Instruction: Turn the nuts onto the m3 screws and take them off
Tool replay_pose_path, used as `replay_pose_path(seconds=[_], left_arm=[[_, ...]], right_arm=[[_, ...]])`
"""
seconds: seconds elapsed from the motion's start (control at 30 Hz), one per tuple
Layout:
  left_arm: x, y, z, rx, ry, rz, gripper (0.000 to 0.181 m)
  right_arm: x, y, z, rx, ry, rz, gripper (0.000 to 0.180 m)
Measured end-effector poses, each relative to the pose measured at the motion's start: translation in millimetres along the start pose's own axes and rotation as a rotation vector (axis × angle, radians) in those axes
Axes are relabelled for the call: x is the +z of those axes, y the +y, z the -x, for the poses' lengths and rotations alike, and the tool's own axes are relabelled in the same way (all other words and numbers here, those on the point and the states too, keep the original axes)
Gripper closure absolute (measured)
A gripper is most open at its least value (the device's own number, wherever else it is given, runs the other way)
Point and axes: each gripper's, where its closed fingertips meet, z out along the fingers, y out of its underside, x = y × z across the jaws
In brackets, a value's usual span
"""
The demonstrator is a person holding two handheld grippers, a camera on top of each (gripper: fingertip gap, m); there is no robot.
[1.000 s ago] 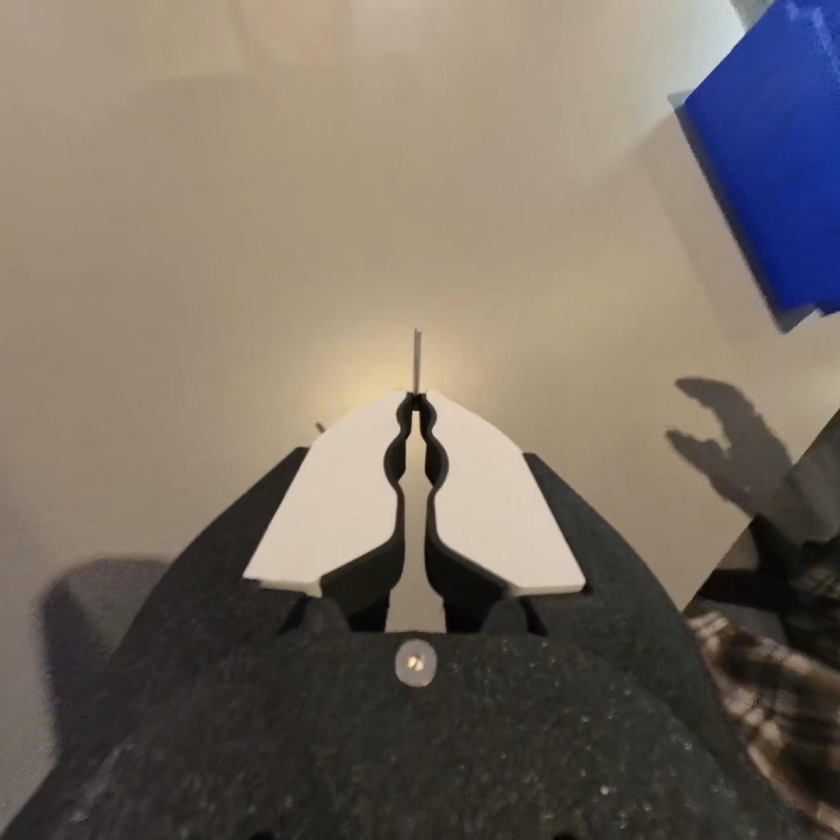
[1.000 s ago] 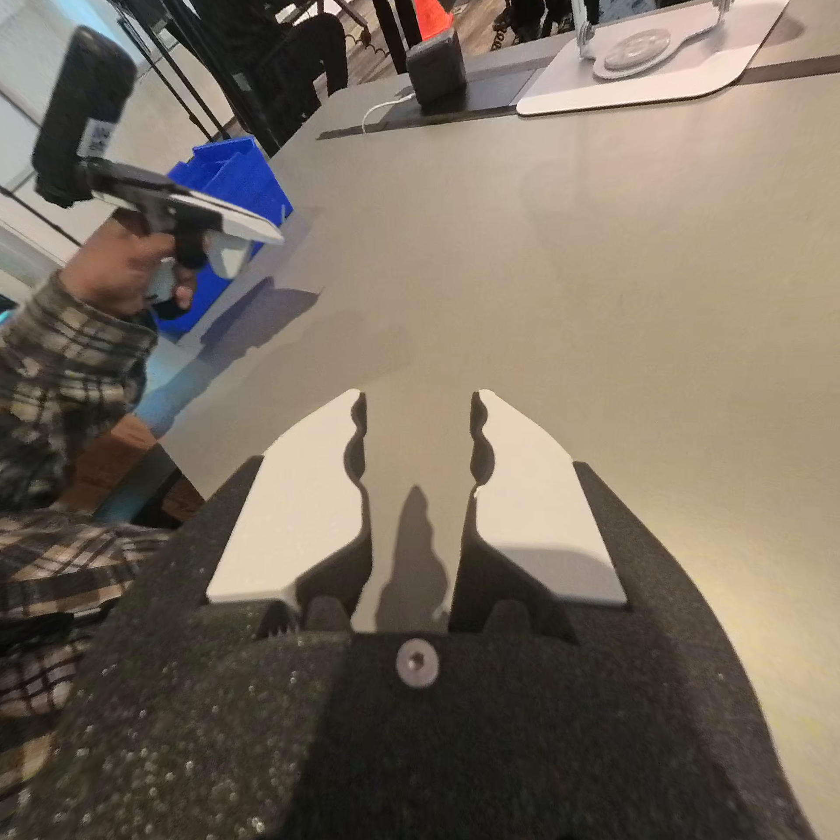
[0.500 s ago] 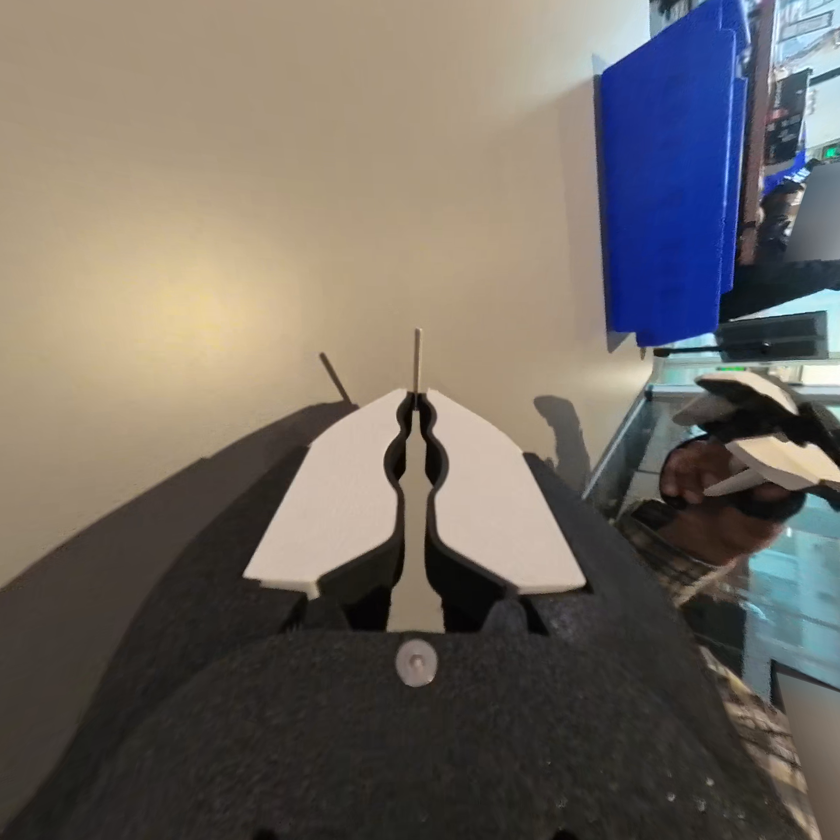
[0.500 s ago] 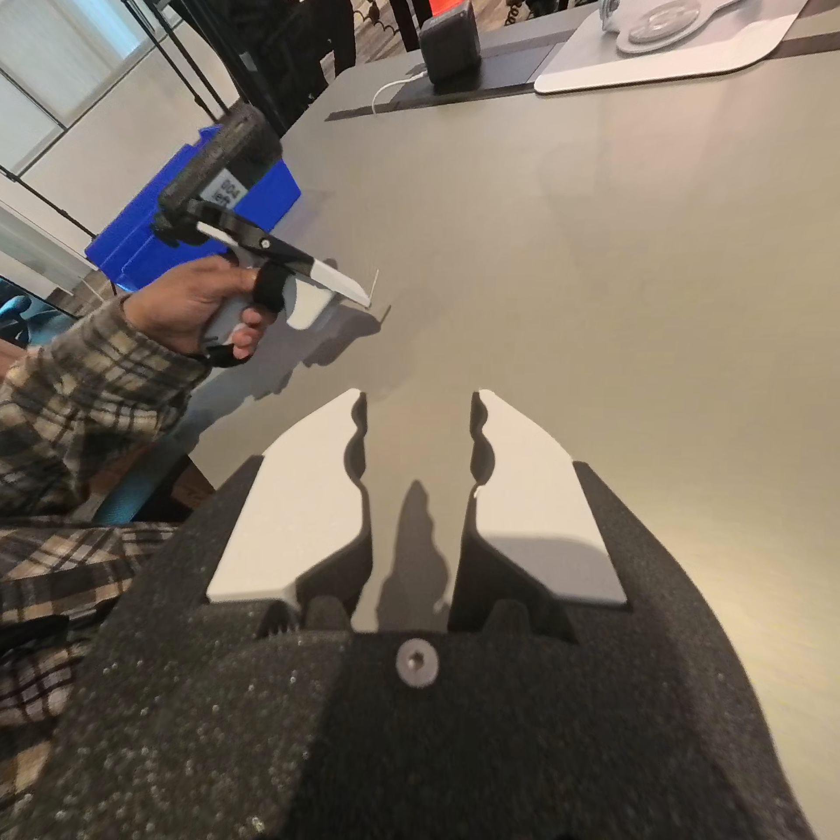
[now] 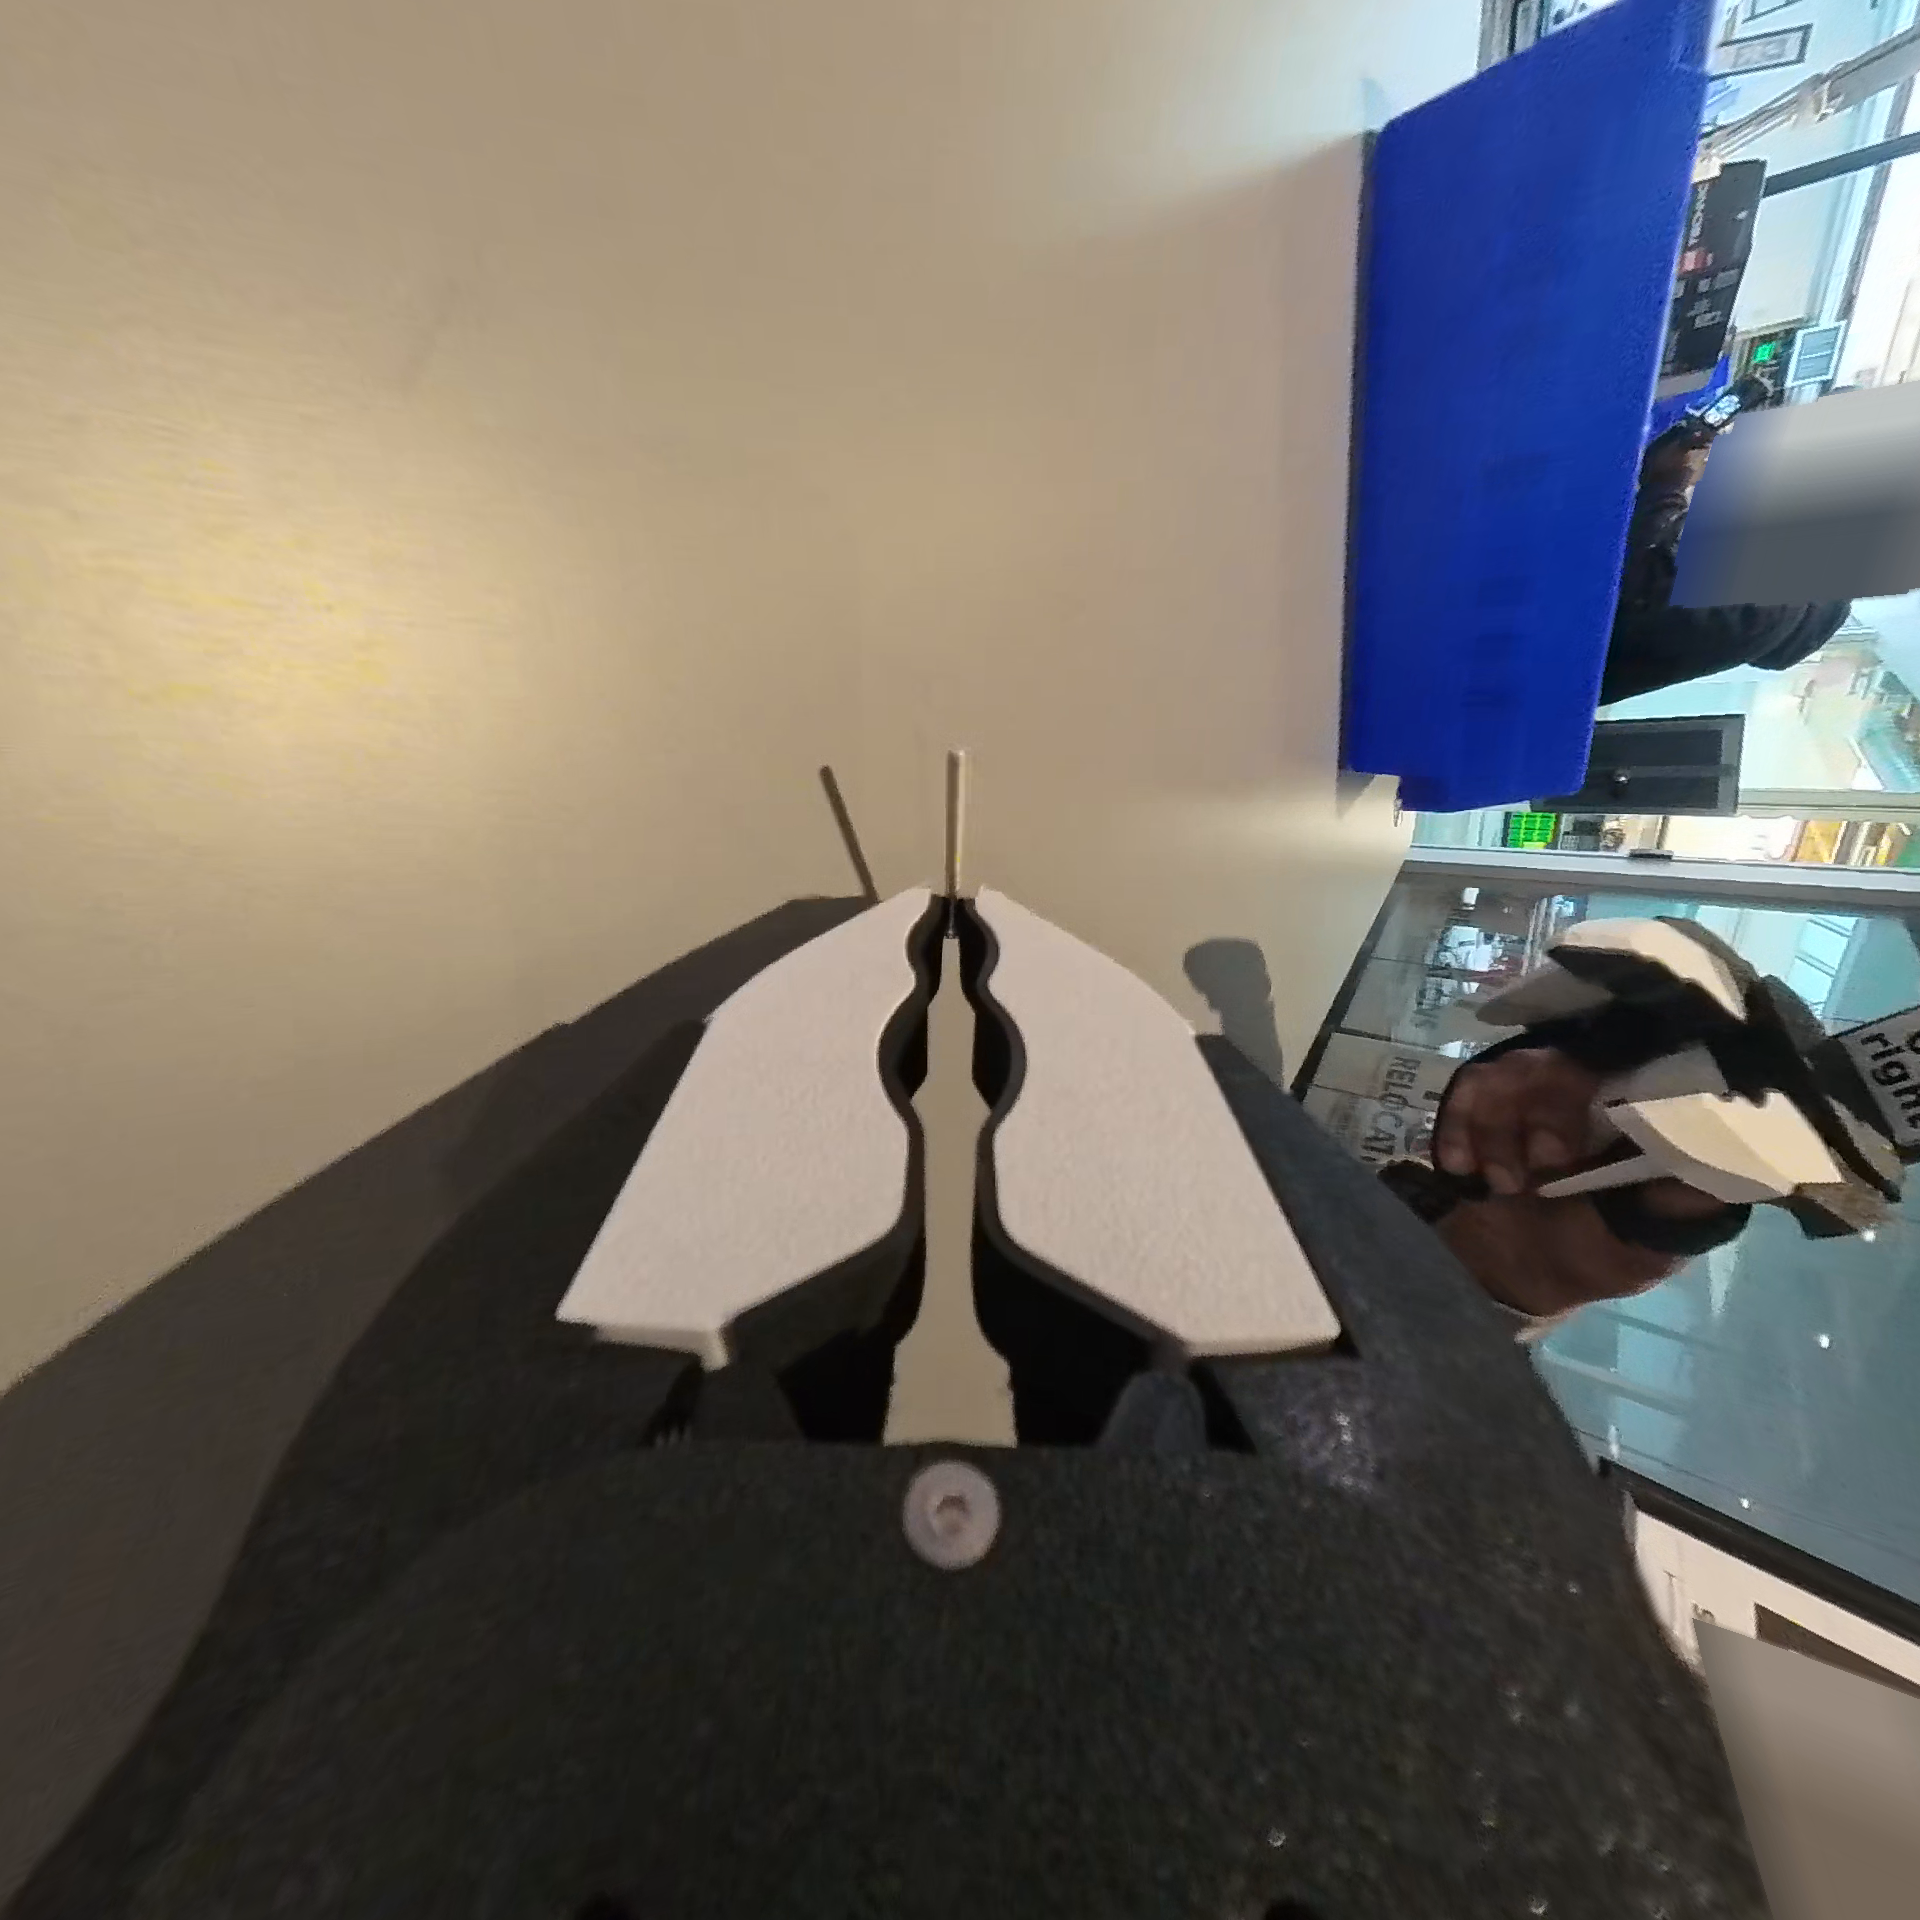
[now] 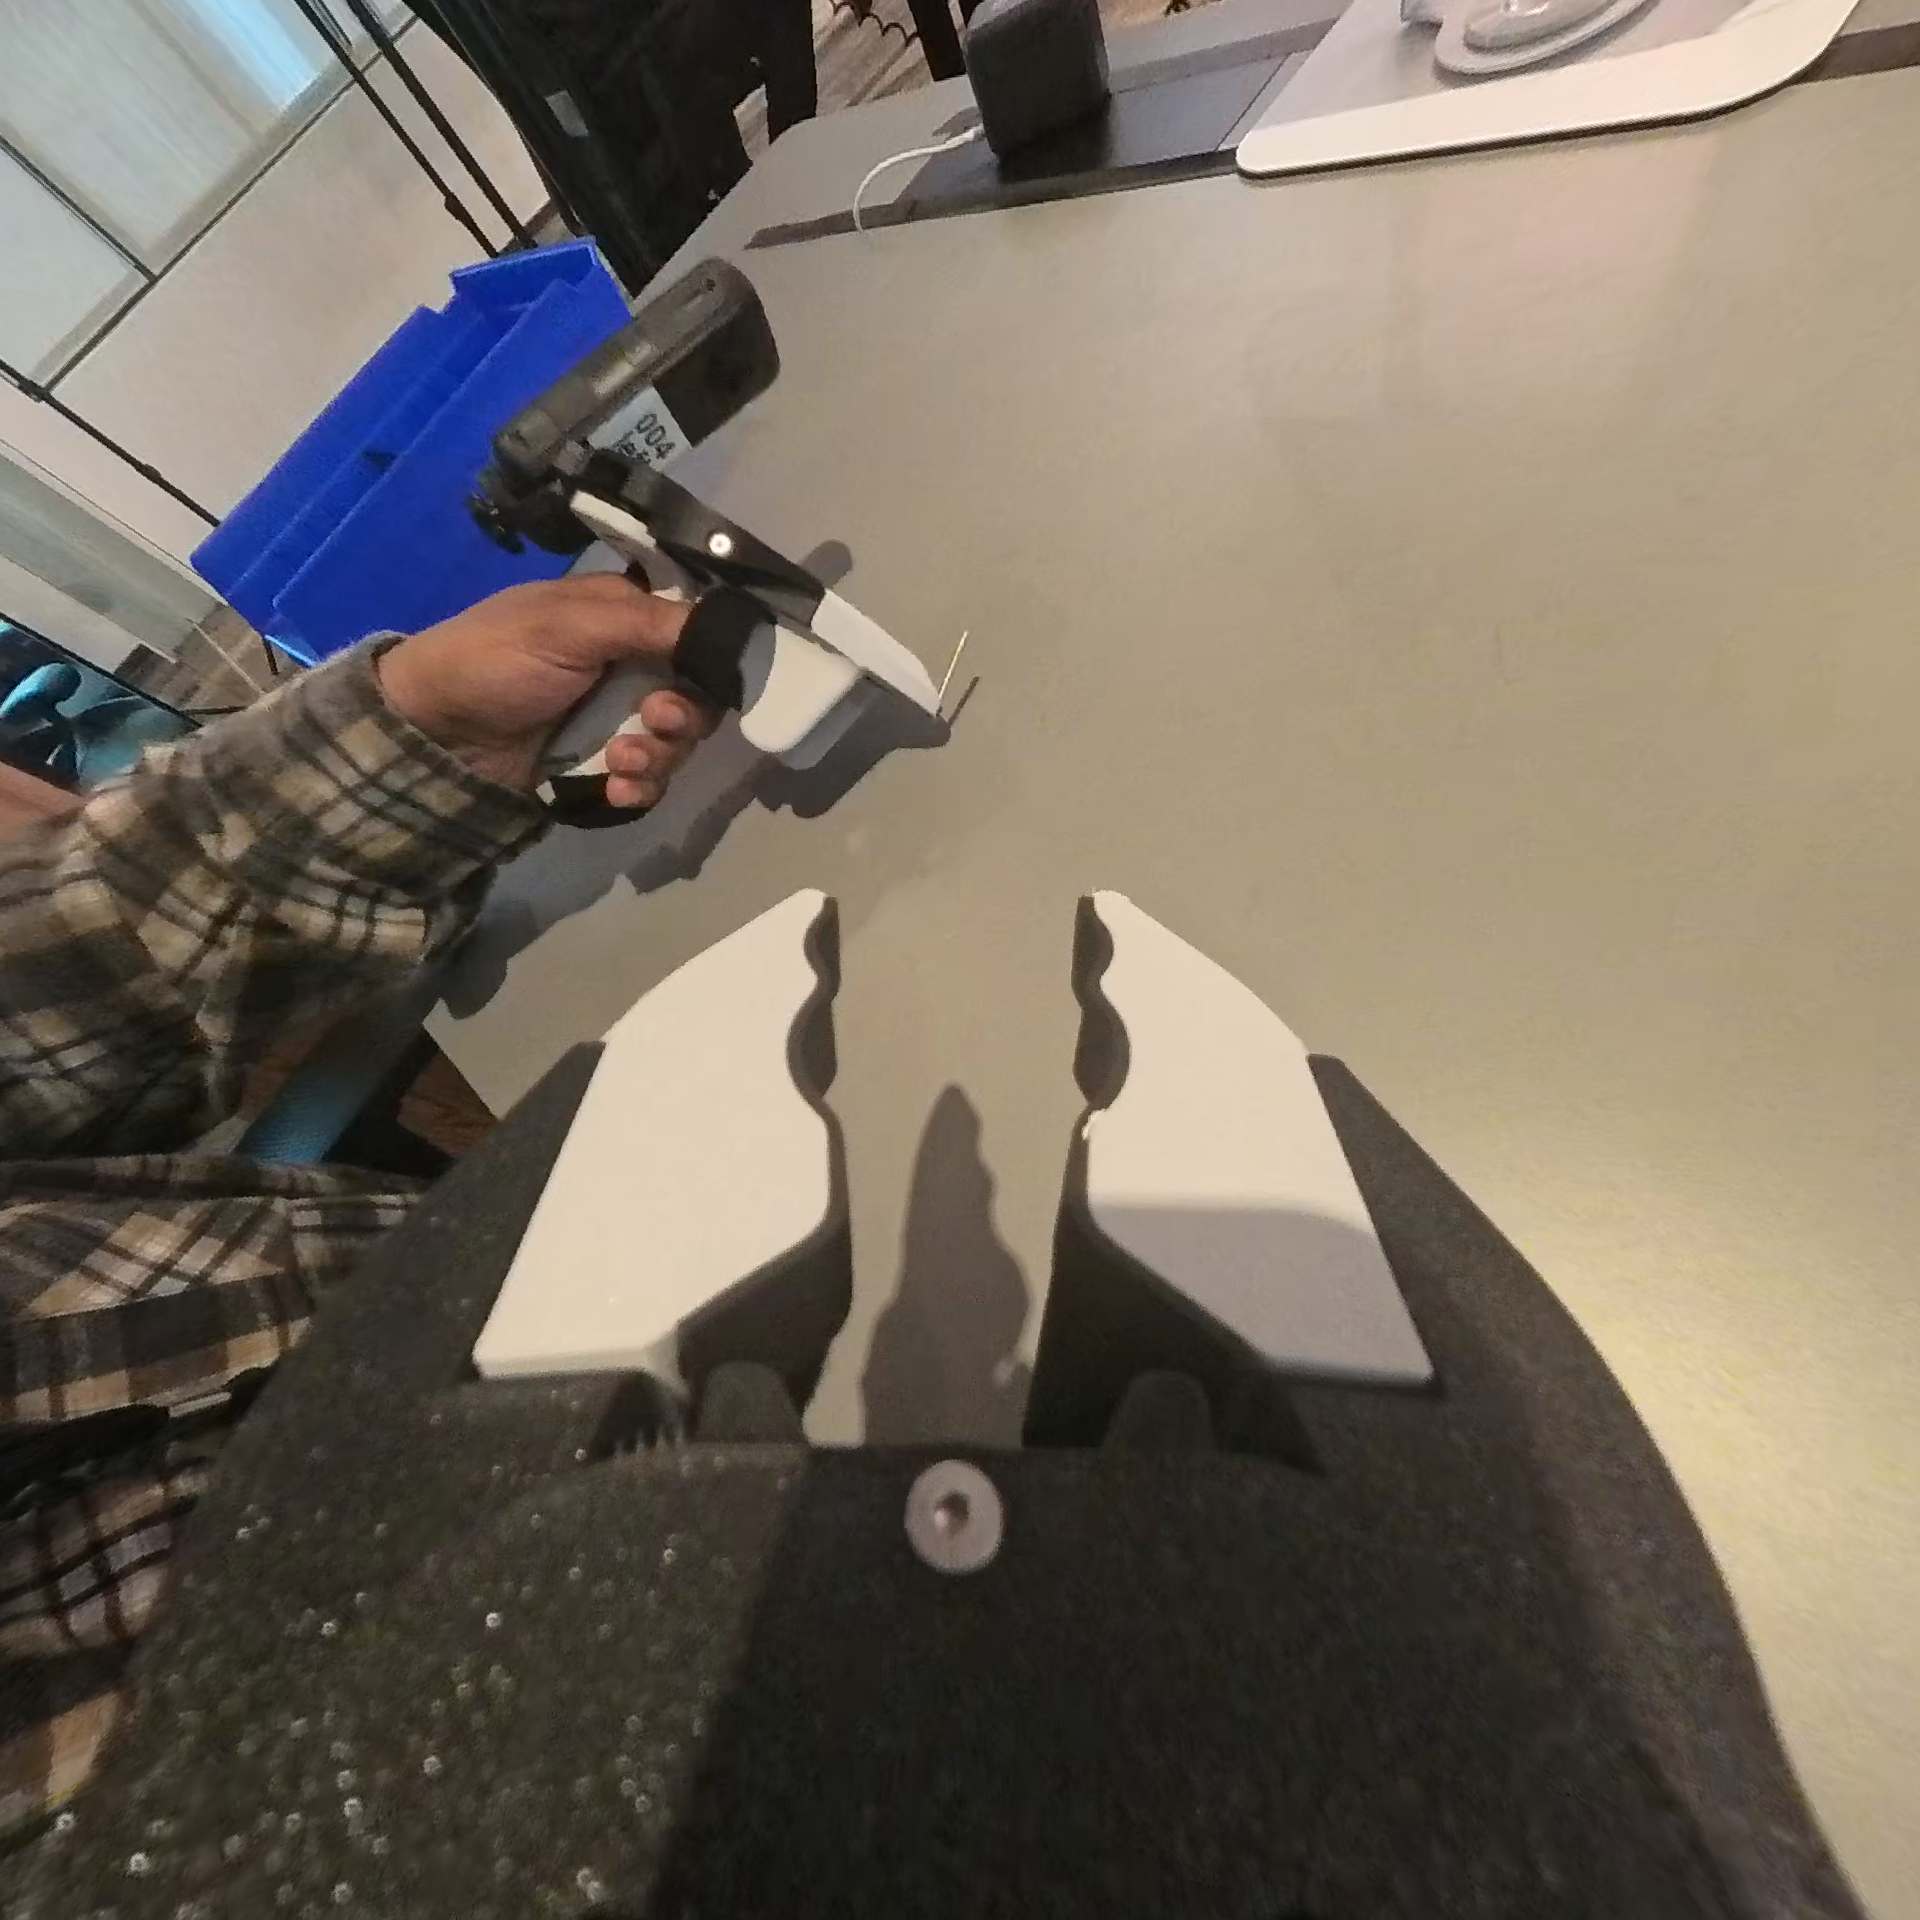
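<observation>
My left gripper [image 5: 951,900] is shut on a thin metal screw [image 5: 955,821] that sticks straight out past its fingertips. Its shadow falls on the table just to the left. In the right wrist view the left gripper [image 6: 925,686] is rolled on its side low over the grey table [image 6: 1351,582], with the screw [image 6: 956,657] at its tip. My right gripper [image 6: 954,914] is open and empty, held above the table's near edge. It also shows at the right of the left wrist view [image 5: 1538,997]. No nut is in view.
A blue bin [image 6: 416,499] stands at the table's left edge, also seen in the left wrist view [image 5: 1507,436]. A white flat stand [image 6: 1538,94] and a dark box [image 6: 1034,73] with a white cable sit at the far side. A plaid sleeve [image 6: 208,862] is at the left. Left tips to right tips: about 20 centimeters.
My left gripper has rolled onto its side and moved in toward the table's middle, still holding the screw. My right gripper has stayed open and nearly still.
</observation>
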Motion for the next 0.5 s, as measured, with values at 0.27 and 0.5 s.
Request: replay_pose_path(seconds=[0.27, 0.5], left_arm=[[1.8, 0.2, 8.0, -0.012, 0.009, 0.016, 0.178], [-2.1, -5.4, 4.4, -0.01, 0.026, -0.007, 0.161]], right_arm=[[2.4, 2.2, 0.3, -0.001, -0.003, 0.01, 0.137], [3.6, 2.9, 2.2, -0.002, -0.007, 0.015, 0.136]])
